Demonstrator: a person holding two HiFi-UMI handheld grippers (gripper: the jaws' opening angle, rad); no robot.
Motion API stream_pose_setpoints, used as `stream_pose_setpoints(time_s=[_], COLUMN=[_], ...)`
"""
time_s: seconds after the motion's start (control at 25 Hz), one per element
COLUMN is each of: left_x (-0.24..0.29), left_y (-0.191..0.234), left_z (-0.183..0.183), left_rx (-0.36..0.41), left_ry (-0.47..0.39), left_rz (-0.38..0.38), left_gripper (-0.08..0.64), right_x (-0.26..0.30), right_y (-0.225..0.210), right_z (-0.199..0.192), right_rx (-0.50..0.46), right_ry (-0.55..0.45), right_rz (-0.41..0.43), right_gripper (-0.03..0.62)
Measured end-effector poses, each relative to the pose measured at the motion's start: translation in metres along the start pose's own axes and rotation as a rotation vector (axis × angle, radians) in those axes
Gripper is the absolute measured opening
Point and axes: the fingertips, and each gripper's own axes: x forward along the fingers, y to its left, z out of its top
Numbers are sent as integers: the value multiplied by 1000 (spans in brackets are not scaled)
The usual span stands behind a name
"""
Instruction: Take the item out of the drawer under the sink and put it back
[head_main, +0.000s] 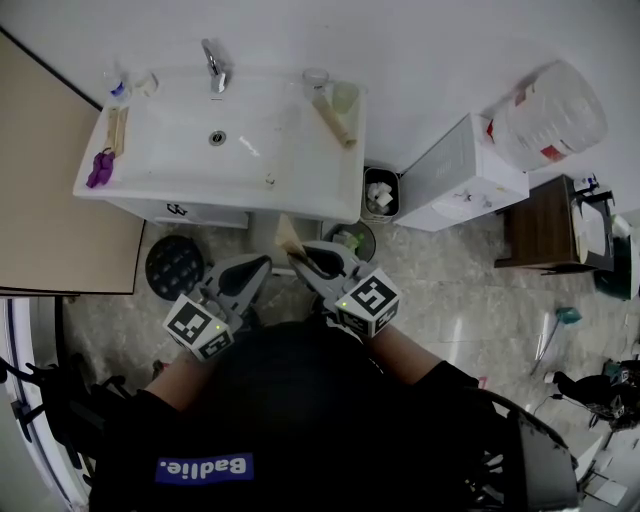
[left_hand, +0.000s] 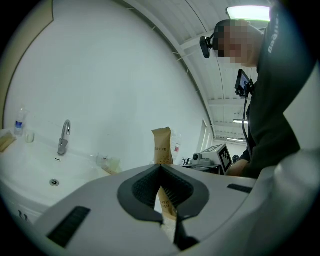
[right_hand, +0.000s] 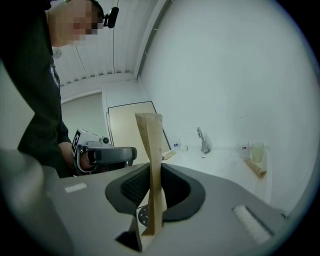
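A tall brown paper packet (right_hand: 150, 145) stands upright between the jaws of my right gripper (right_hand: 152, 172), which is shut on its lower part. In the head view the packet (head_main: 290, 237) pokes out ahead of the right gripper (head_main: 306, 256), in front of the white vanity drawer (head_main: 190, 212) under the sink (head_main: 160, 185). My left gripper (head_main: 262, 267) is just to the left of it, apart from the packet. Its jaw tips meet in the left gripper view, so the left gripper (left_hand: 160, 169) is shut with nothing in it. The packet (left_hand: 162, 144) shows behind those tips.
On the sink are a faucet (head_main: 213, 62), cups (head_main: 345, 97), a paper roll and a purple item (head_main: 100, 168). A small bin (head_main: 380, 192) and a white box (head_main: 465, 175) stand to the right. A dark round thing (head_main: 175, 265) sits on the floor at the left.
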Motion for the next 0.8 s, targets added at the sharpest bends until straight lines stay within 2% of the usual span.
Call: stream_pose_setpoints(time_s=[0.32,0.56,0.8], left_x=[-1,-6,-11], left_y=[-2,-5,-6], left_z=[0,0,-4], left_rx=[-3,28,25], left_ry=[-12,-23,-11], left_rz=[-6,-24,-30], left_gripper=[-3,-3,-3], right_x=[5,16,30], right_y=[-6,-14,-20], right_z=[-12,-25,-47], right_rx=[9,6,-23], right_ry=[23,48,104], right_rz=[-3,-1,5], right_gripper=[57,57,57])
